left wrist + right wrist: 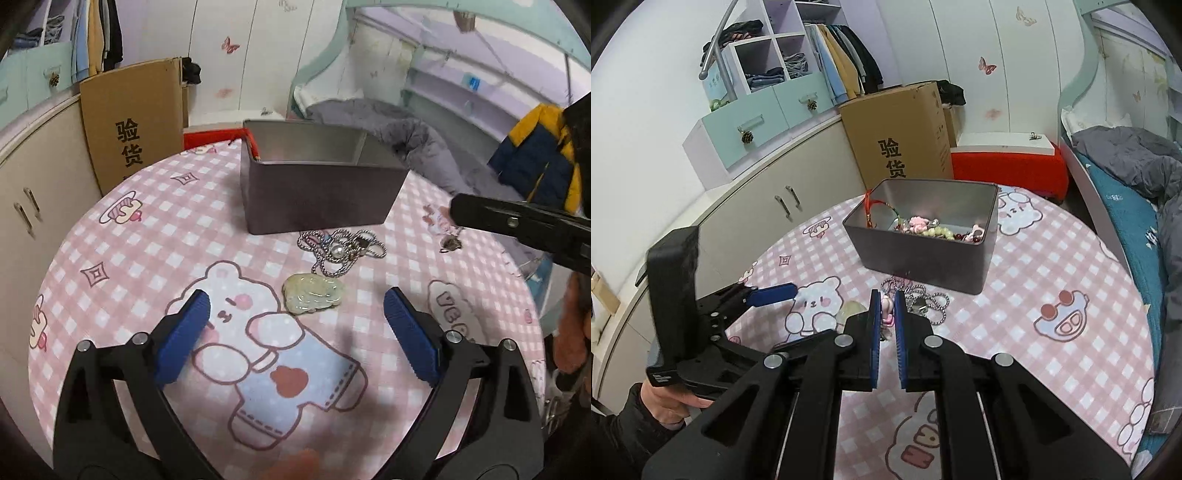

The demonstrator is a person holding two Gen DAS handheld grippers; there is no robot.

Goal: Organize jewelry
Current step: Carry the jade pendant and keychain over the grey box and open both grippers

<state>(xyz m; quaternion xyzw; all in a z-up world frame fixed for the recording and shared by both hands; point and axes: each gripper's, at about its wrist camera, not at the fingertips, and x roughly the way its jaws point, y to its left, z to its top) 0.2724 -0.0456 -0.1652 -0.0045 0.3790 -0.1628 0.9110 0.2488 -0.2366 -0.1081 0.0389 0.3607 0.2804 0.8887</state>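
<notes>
A grey metal box [317, 195] stands on the pink checked table; the right wrist view shows bracelets and beads [931, 229] inside the box [923, 258]. A silver chain necklace with a pearl [340, 251] lies in front of it, and a pale green jade pendant [314, 293] lies nearer. My left gripper [297, 317] is open, its pads either side of and just short of the pendant. My right gripper [886, 310] is shut on a small pink charm [887, 312], held above the table near the chain [931, 301]. The charm also hangs from the right gripper in the left wrist view [448, 242].
A cardboard carton [133, 125] and a red box [1008, 166] stand behind the table. A low cabinet [783, 184] runs along the left. A bed with grey bedding [1126, 162] lies to the right. The other gripper's body [687, 317] sits at the left.
</notes>
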